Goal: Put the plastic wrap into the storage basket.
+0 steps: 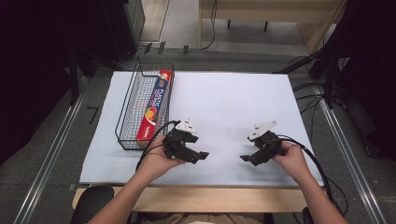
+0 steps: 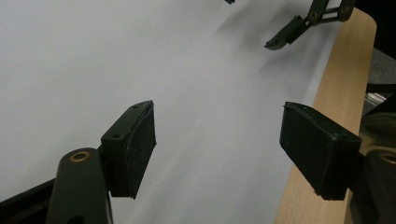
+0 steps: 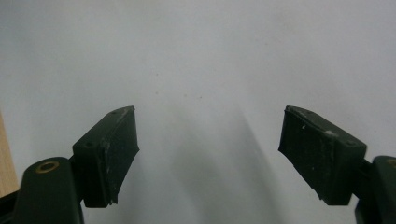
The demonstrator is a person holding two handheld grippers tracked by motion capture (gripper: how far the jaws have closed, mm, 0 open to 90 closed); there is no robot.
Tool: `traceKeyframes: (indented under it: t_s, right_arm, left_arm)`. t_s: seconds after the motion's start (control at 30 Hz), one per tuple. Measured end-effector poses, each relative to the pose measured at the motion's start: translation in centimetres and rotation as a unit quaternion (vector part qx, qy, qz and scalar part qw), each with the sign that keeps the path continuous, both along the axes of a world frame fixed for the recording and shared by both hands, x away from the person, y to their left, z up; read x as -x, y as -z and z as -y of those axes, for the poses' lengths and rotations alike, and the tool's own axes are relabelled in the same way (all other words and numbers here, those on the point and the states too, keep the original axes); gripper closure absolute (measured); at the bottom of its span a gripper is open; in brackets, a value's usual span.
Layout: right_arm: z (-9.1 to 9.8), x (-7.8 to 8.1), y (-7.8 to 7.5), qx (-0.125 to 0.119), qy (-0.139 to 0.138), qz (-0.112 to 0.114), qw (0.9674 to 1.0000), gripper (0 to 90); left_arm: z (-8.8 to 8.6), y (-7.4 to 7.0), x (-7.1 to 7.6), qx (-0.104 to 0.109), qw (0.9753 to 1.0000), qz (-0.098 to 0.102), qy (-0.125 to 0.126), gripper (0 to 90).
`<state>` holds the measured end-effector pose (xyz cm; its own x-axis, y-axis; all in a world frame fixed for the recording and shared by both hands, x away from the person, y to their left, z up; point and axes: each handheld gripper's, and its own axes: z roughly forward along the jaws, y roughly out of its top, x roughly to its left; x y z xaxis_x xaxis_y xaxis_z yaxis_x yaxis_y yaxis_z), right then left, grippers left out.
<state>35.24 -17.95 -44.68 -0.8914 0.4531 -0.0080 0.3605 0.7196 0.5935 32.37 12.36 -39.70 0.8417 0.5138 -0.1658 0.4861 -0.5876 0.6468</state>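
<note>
A long red and blue box of plastic wrap (image 1: 154, 105) lies inside a black wire basket (image 1: 130, 101) at the table's left. My left gripper (image 1: 198, 155) hovers low over the white table sheet just right of the basket's near end, held by a hand. Its jaws stand wide apart over bare sheet, so the left gripper (image 2: 218, 149) is open and empty. My right gripper (image 1: 246, 158) is held farther right near the front edge, pointing left. The right gripper (image 3: 208, 154) is also open with nothing between its pads.
The white sheet (image 1: 224, 107) covers the table, with a wooden front edge (image 1: 205, 198) below it. The other hand's gripper jaw (image 2: 303, 25) appears at the top of the left gripper view. Metal rails (image 1: 51, 154) run along both sides of the table.
</note>
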Motion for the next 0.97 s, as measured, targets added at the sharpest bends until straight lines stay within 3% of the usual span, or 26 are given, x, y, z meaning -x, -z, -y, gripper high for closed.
traceKeyframes:
  t_s: [0.1,0.27,0.47,0.97]
  right_arm:
    - [0.0,0.0,0.0,0.002,-0.002,0.000,1.0000,20.5]
    - [0.0,0.0,0.0,0.001,-0.003,0.001,1.0000,20.6]
    - [0.0,0.0,-0.2,-0.016,0.000,-0.006,0.9999,20.6]
    - [-0.1,0.0,0.0,-0.004,-0.004,-0.009,0.9999,20.6]
  left_arm:
    - [0.1,0.4,-0.1,-0.009,1.0000,-0.003,0.003,27.8]
    - [-0.1,0.4,-0.3,0.002,0.9999,-0.015,0.004,27.9]
    - [-0.1,0.9,-0.3,-0.002,0.9999,-0.005,0.009,28.4]
    - [0.4,1.9,-0.3,-0.029,0.9994,0.001,0.016,28.2]
